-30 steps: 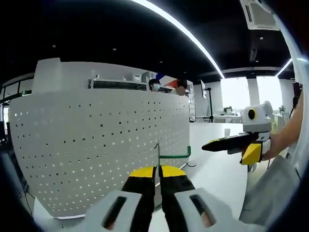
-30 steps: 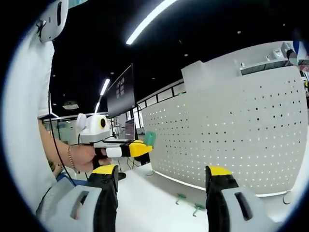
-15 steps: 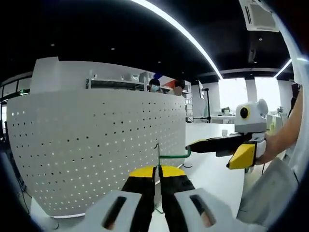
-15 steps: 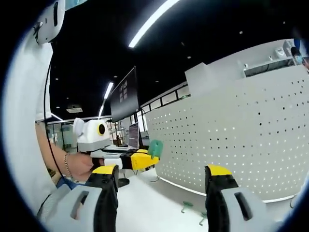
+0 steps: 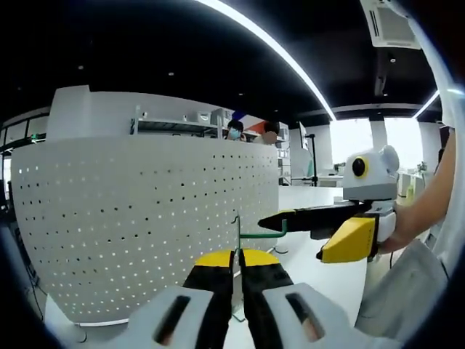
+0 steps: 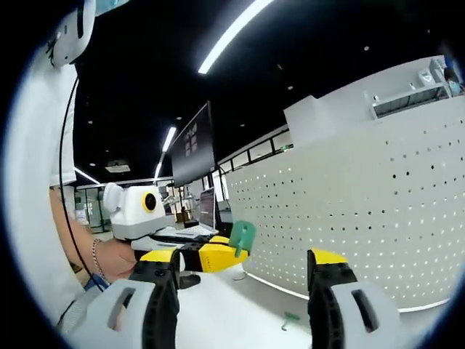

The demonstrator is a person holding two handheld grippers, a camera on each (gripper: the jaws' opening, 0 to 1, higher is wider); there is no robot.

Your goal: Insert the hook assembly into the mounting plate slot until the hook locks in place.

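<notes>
Left gripper (image 5: pixel 237 263) level, jaws clamped on the green hook (image 5: pixel 259 233) before the pegboard (image 5: pixel 145 218); right gripper (image 6: pixel 240 270) gapes empty, spare hook (image 6: pixel 290 318) on the table (image 6: pixel 218 309).

No legible text anywhere.

Nothing readable on the white pegboard panel (image 5: pixel 145 225), only rows of small holes. On the dark hanging screen (image 6: pixel 192 142), a pale grid of squares, too small and blurred to make out as letters or numbers. No brand, label or number discernible on the white and yellow tongs (image 5: pixel 237 265) (image 6: pixel 240 280), nor on the tabletop (image 5: pixel 320 273). Far shelves and desks behind the panel too distant and blurred for any sign to be read.
</notes>
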